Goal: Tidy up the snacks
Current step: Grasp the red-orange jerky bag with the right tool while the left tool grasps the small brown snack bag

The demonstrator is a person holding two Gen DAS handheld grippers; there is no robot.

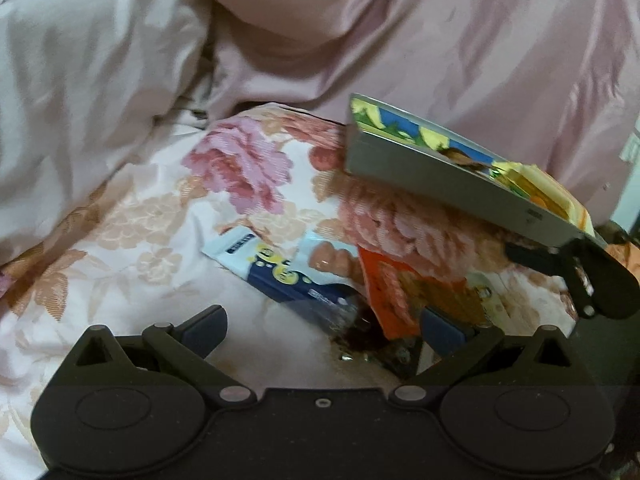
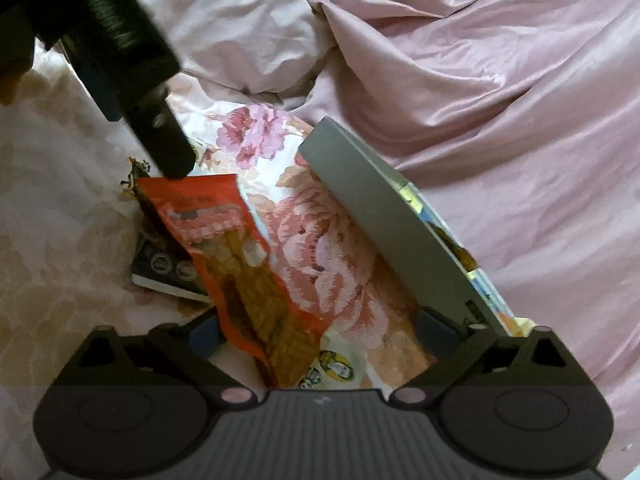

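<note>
Orange snack packet (image 2: 240, 264) lies on our floral bed (image 2: 328, 264), between our right gripper's (image 2: 320, 332) released fingers. At two o'clock its right finger touches a grey box (image 2: 376, 216). Our left gripper (image 1: 320, 320) stands spread, grasping nothing.

Left gripper (image 1: 322, 326), foreground, jaws apart above a floral sheet (image 1: 132, 224). Between and beyond its fingers lie a blue-and-white packet (image 1: 276, 268) and an orange packet (image 1: 404, 292), overlapping at lower centre. At right, the right gripper (image 1: 560, 256) meets the end of a tilted grey box (image 1: 440, 168). A pink duvet (image 1: 400, 32) fills the upper frame.
</note>
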